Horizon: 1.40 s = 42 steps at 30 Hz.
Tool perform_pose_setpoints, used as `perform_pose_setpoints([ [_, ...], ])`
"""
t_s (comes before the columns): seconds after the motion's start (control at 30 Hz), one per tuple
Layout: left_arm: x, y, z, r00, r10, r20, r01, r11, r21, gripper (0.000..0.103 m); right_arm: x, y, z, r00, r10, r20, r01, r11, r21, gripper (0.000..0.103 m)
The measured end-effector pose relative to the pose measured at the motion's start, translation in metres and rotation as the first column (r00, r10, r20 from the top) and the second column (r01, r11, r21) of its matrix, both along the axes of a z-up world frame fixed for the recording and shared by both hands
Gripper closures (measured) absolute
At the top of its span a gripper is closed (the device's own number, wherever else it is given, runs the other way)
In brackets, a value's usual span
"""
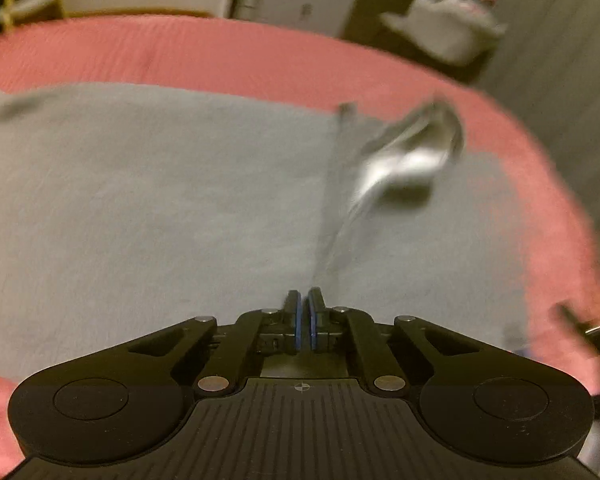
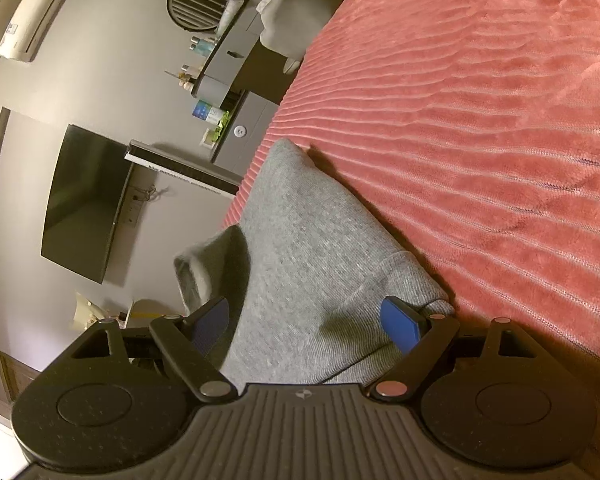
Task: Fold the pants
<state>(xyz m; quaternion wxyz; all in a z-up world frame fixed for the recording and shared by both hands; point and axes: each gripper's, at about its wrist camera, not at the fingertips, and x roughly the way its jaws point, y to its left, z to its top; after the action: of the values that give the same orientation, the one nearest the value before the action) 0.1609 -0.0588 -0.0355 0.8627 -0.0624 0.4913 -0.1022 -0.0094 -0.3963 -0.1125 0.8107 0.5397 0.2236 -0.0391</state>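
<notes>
Grey pants [image 1: 140,200] lie spread on a pink ribbed bedspread [image 1: 220,52]. My left gripper [image 1: 305,300] hangs over them with its blue pads pressed together. A taut grey ridge of cloth runs from its tips up to a raised, blurred fold [image 1: 408,152]. In the right wrist view the pants [image 2: 300,240] reach toward the bed's edge, and one flap [image 2: 196,268] at their left side stands up, blurred. My right gripper [image 2: 304,312] is open wide, its blue pads apart on either side of a bunched part of the pants without pressing on it.
The bedspread [image 2: 480,120] stretches far to the right. Past the bed's edge are a dark television [image 2: 84,200] on a grey wall, a grey shelf unit [image 2: 236,64] with small items, and a pale bundle [image 2: 288,12] leaning on it.
</notes>
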Motion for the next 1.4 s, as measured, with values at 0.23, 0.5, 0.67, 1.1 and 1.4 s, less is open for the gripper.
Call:
perform_pose_setpoints([
  [0.23,0.008,-0.013,0.021,0.986,-0.075,0.147,0.078,0.997,-0.011,0.022,0.000,-0.003,-0.003,1.000,0.002,0.010,-0.002,1.000,0.014,0.017],
  [0.5,0.043,-0.006,0.008,0.999,-0.043,-0.023,0.037,0.978,-0.203,0.026,-0.005,-0.007,-0.008,0.999,-0.010,0.032,0.008,0.999,0.053,0.017],
  [0.67,0.055,0.026,0.002,0.996,0.019,-0.082,-0.046,0.937,-0.345,0.029,-0.002,-0.006,-0.008,0.999,-0.001,0.039,-0.001,0.999,0.051,0.012],
  [1.1,0.078,-0.008,-0.028,0.975,-0.085,-0.207,0.004,0.932,-0.363,0.045,-0.002,-0.004,-0.007,0.999,-0.004,0.038,0.002,0.999,0.052,0.012],
  [1.4,0.085,-0.010,-0.019,0.978,-0.058,-0.199,-0.018,0.932,-0.362,0.087,0.000,-0.001,-0.004,0.999,-0.002,0.032,0.002,1.000,0.021,0.014],
])
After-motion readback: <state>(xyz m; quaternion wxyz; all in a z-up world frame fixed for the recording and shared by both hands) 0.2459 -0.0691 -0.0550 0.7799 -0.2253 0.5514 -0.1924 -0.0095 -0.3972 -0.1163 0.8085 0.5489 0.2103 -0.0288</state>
